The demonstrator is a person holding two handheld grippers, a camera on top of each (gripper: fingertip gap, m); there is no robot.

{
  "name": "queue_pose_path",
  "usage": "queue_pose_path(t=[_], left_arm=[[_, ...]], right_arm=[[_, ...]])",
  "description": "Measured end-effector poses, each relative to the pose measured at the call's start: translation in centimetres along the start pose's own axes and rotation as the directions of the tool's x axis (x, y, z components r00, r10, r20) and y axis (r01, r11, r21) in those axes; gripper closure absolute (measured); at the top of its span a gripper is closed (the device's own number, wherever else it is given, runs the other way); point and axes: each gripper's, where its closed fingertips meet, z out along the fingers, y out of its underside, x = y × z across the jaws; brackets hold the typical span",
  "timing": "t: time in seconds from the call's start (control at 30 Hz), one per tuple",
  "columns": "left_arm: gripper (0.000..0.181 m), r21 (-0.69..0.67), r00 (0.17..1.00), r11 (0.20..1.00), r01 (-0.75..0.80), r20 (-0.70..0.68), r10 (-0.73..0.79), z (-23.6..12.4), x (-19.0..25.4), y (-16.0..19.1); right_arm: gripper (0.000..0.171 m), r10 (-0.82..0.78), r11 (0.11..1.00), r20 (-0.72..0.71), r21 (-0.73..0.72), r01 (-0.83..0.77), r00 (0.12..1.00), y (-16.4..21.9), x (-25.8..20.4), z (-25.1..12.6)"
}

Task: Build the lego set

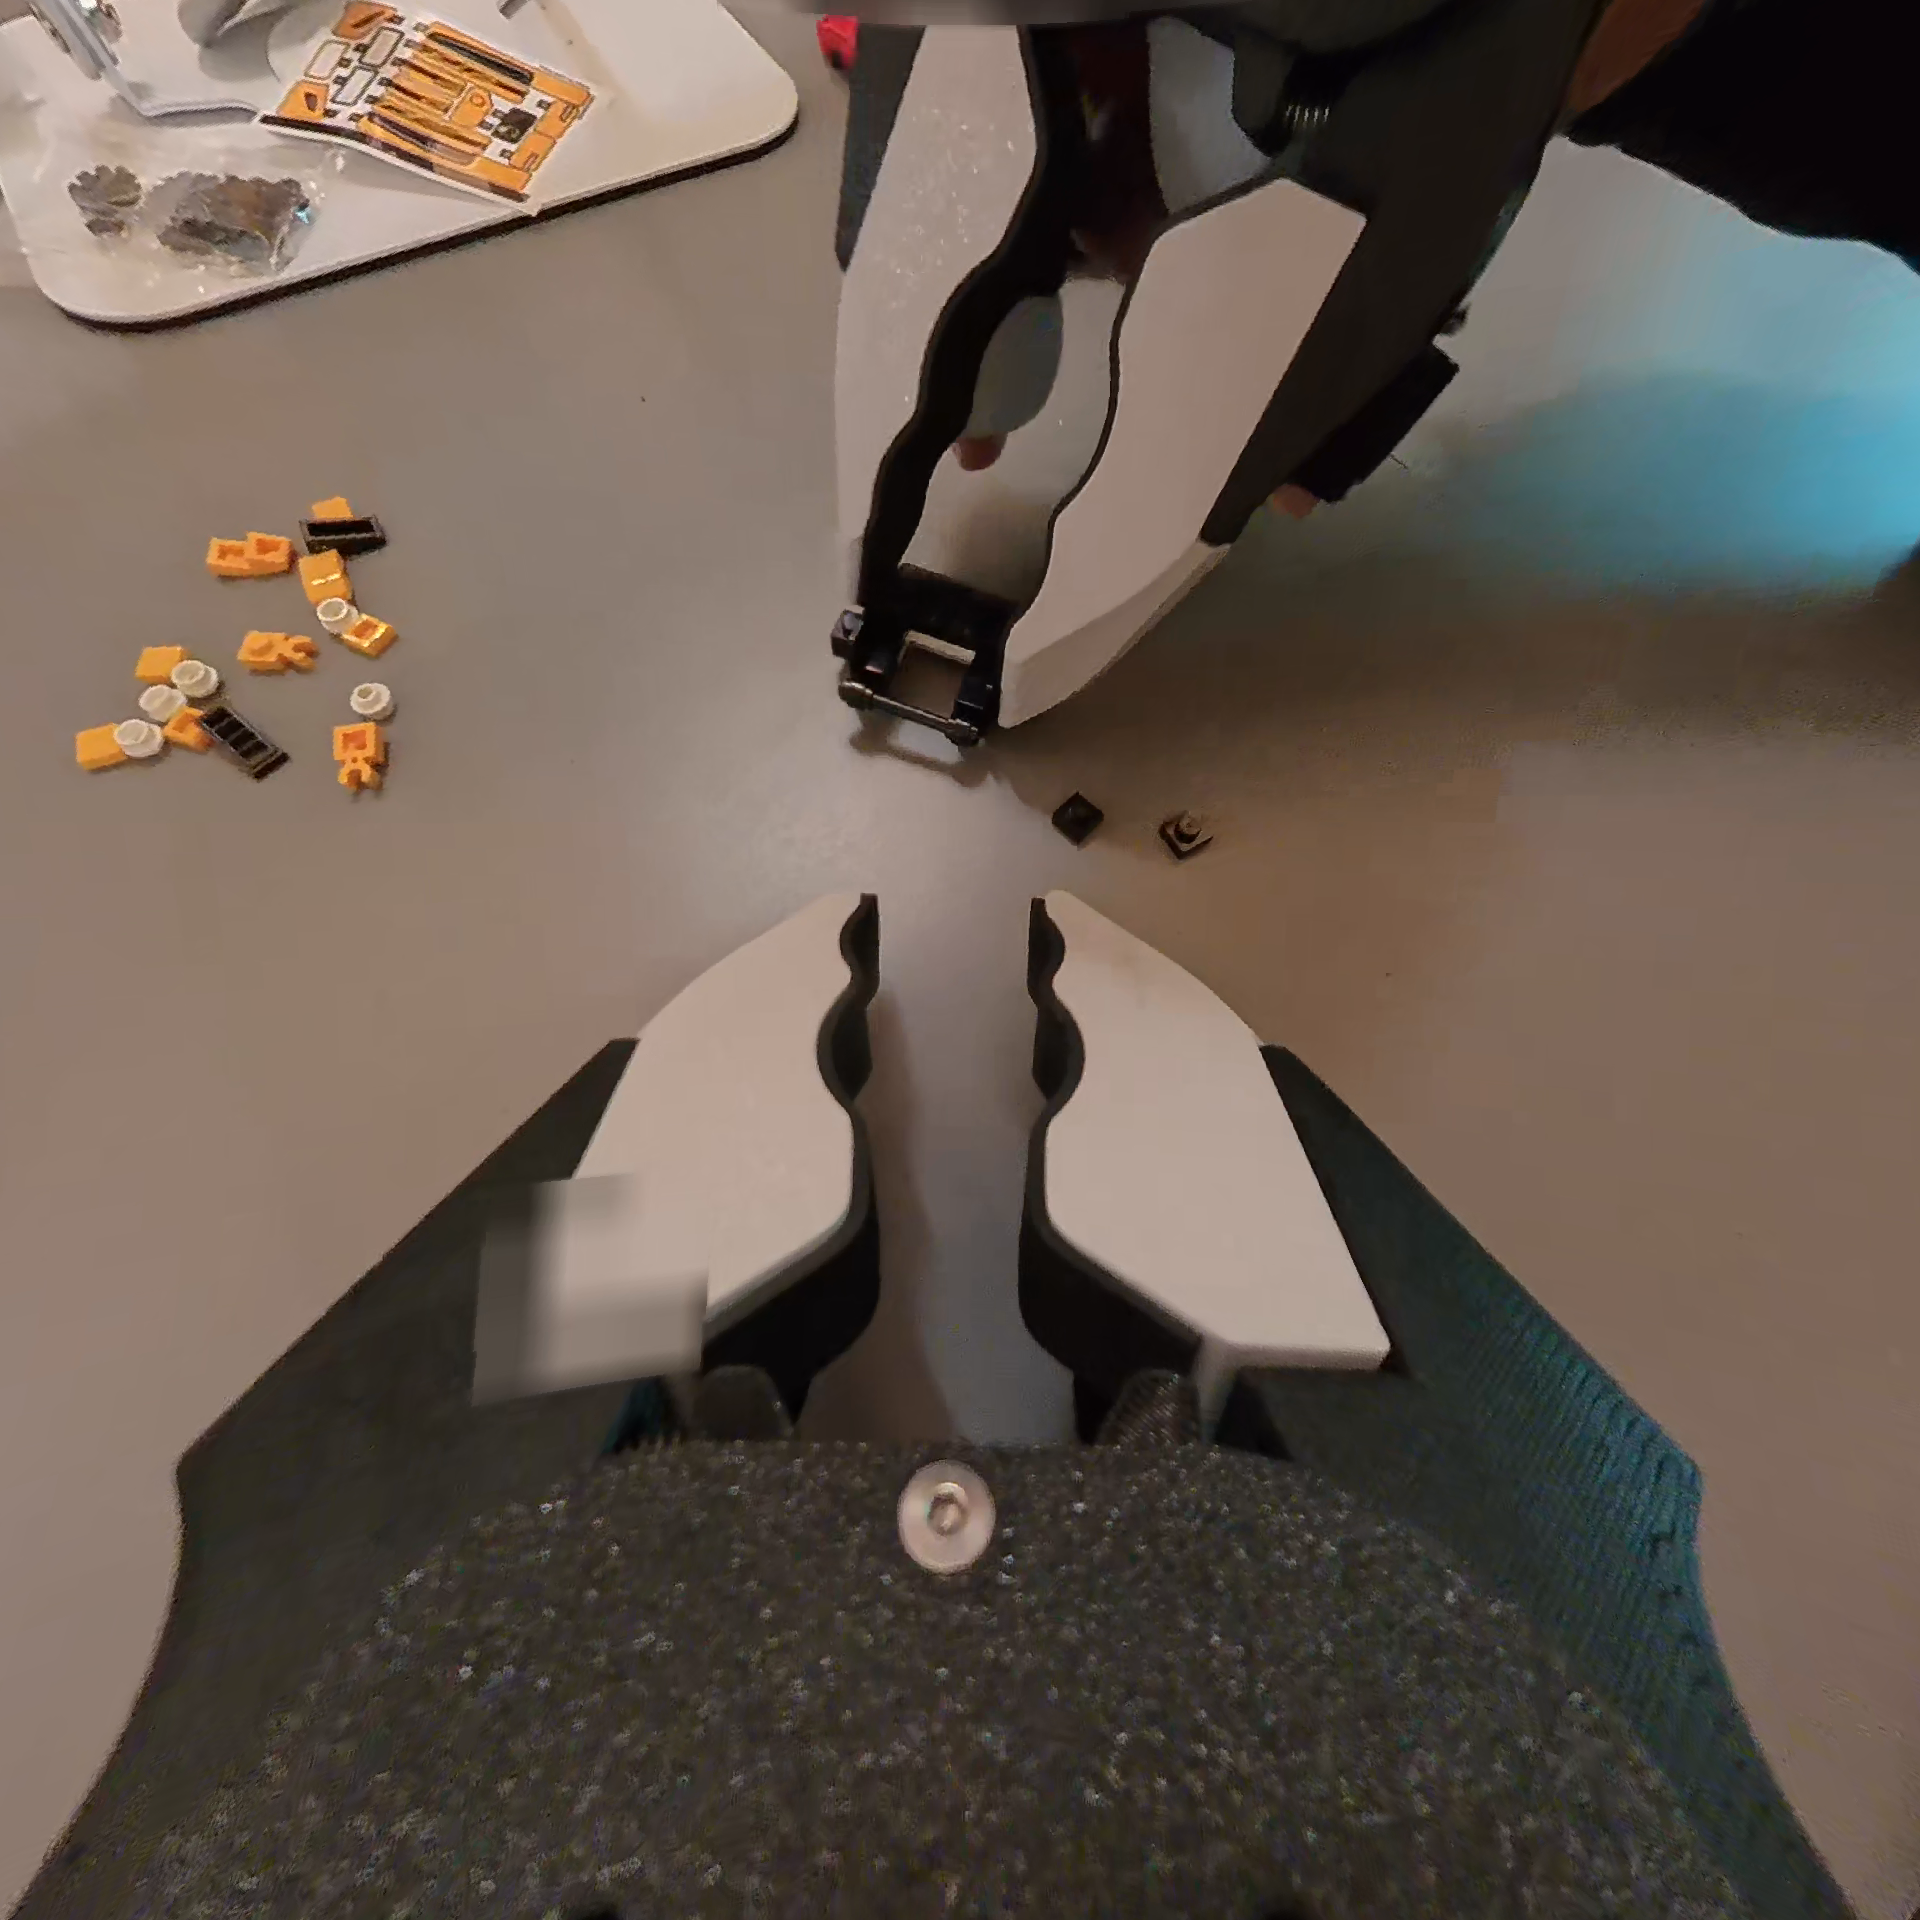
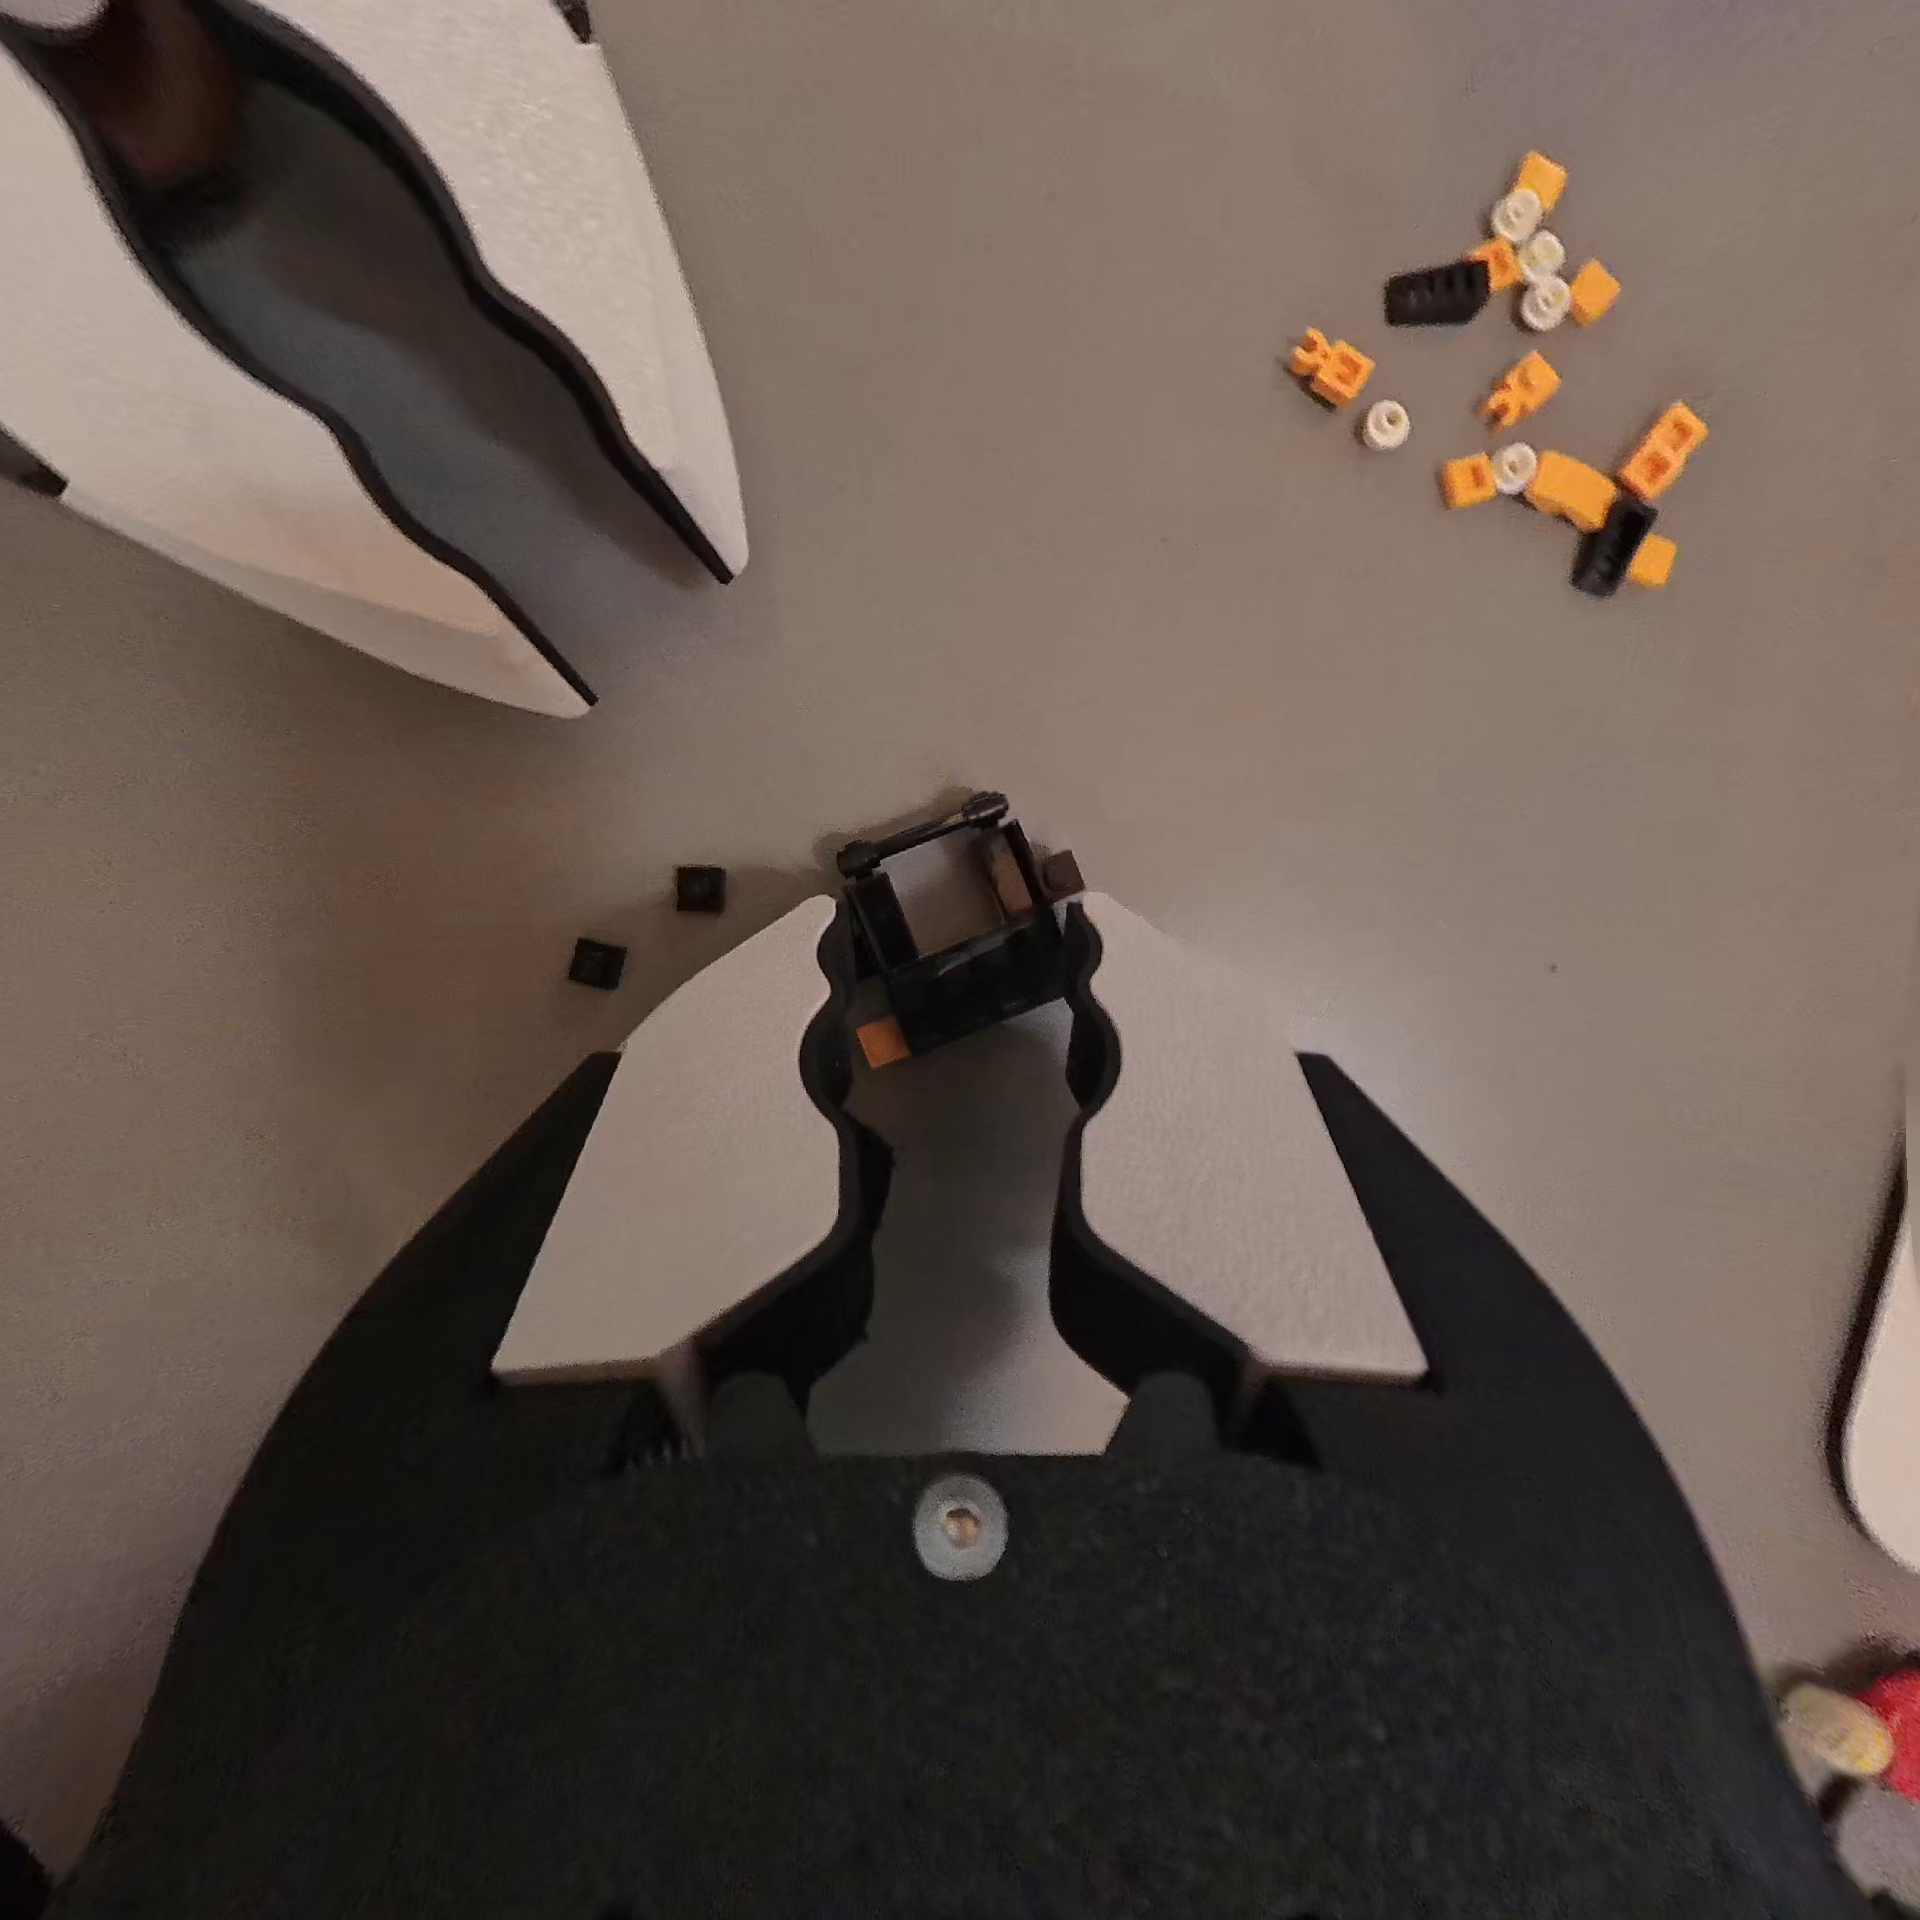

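Note:
My right gripper (image 2: 956, 920) is shut on a small black lego assembly (image 2: 966, 982) with a bar across its front and an orange piece at its rear, held low at the grey table. In the left wrist view the same right gripper (image 1: 940, 665) comes in from the top with the assembly (image 1: 940, 603) between its tips. My left gripper (image 1: 953, 914) is open and empty, a short way in front of the assembly. It also shows in the right wrist view (image 2: 655, 639) at the upper left. Two small black pieces (image 1: 1077, 816) (image 1: 1184, 831) lie beside the assembly, between the grippers.
A loose pile of orange, white and black pieces (image 1: 249, 644) (image 2: 1527, 364) lies on the table to one side. A white board (image 1: 644, 156) at the back holds a sticker sheet (image 1: 436, 94) and a plastic bag of parts (image 1: 197, 208). Something red (image 2: 1881, 1704) lies at the right wrist view's lower right. The left gripper's tips are roughly 7 cm from the right gripper's.

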Motion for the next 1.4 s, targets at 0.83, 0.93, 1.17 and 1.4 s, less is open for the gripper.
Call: queue_pose_path(t=[0.83, 0.93, 1.17, 1.4], left_arm=[[0.142, -0.03, 0.882, 0.941, -0.337, -0.359, 0.304, 0.4, -1.4, -5.3], [0.137, -0.064, 0.852, 0.921, -0.384, -0.408, 0.327, 3.0, -1.4, -4.0], [0.127, -0.005, 0.815, 0.927, -0.376, -0.477, 0.328, 5.7, 0.0, -3.8], [0.128, 0.005, 0.785, 0.925, -0.379, -0.527, 0.325, 6.3, 0.1, -3.4]], right_arm=[[0.123, 0.308, 0.938, -0.264, 0.246, -0.245, 0.914, 1.0, -2.7, -5.1], [0.123, 0.37, 0.904, -0.272, 0.326, -0.277, 0.888, 0.3, -2.3, -5.7], [0.128, 0.46, 0.836, -0.295, 0.46, -0.298, 0.838, 1.0, -0.5, -7.0], [0.131, 0.489, 0.794, -0.269, 0.531, -0.295, 0.83, 1.4, 0.5, -7.0]])
